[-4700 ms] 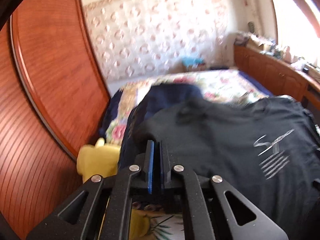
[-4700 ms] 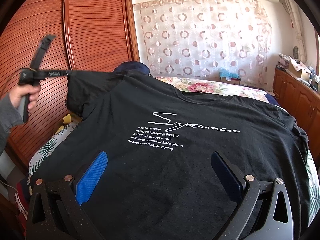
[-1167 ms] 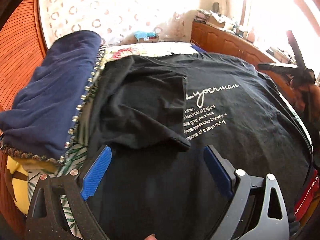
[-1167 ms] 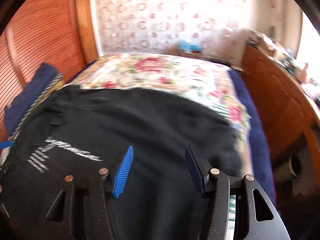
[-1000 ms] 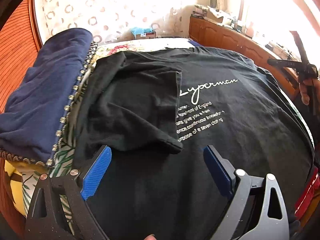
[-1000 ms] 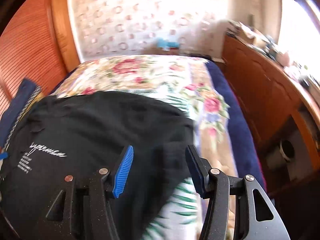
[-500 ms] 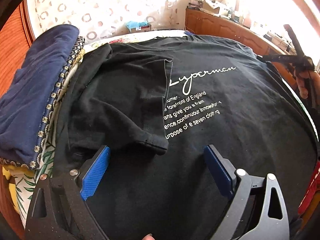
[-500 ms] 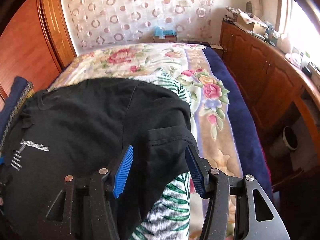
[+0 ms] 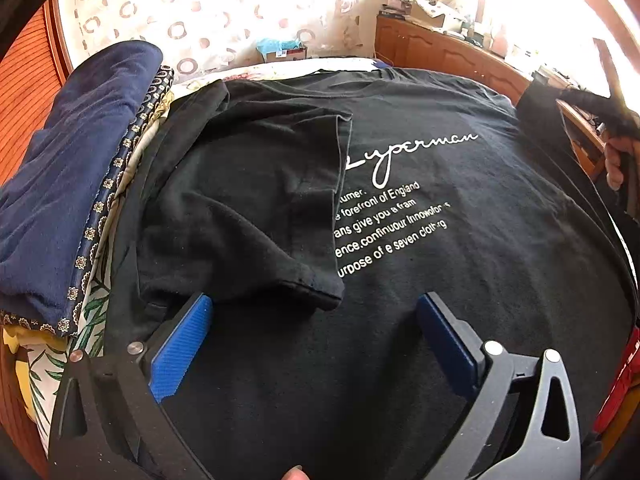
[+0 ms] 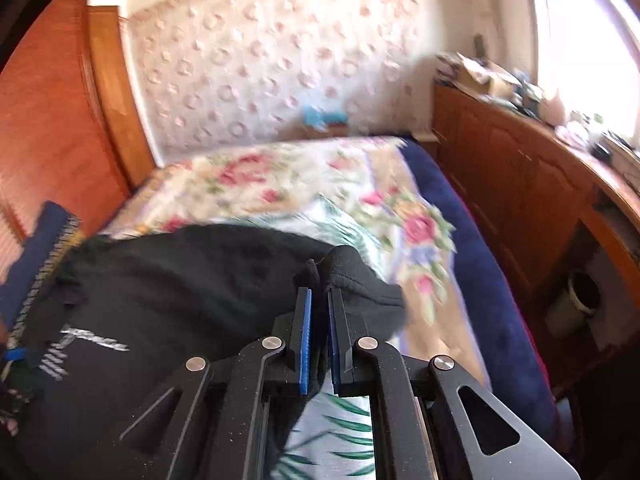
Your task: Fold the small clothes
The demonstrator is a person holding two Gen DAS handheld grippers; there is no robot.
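Note:
A black T-shirt (image 9: 440, 288) with white lettering lies spread on the bed. Its left sleeve (image 9: 256, 200) is folded inward over the chest. My left gripper (image 9: 314, 344) is open and empty, hovering over the shirt's lower part just below the folded sleeve. My right gripper (image 10: 318, 312) is shut on the shirt's right sleeve (image 10: 360, 284) and lifts it off the bedspread. The shirt body (image 10: 168, 288) trails to the left in the right wrist view. The right gripper also shows at the right edge of the left wrist view (image 9: 600, 104), holding the sleeve up.
A folded navy blanket (image 9: 72, 168) lies left of the shirt. The floral bedspread (image 10: 320, 192) extends beyond the shirt. A wooden cabinet (image 10: 520, 184) with clutter on top runs along the right side. A wooden wardrobe (image 10: 48, 120) stands on the left.
My right gripper has shut on the right sleeve and raised it. My left gripper stayed open and moved slightly closer over the shirt.

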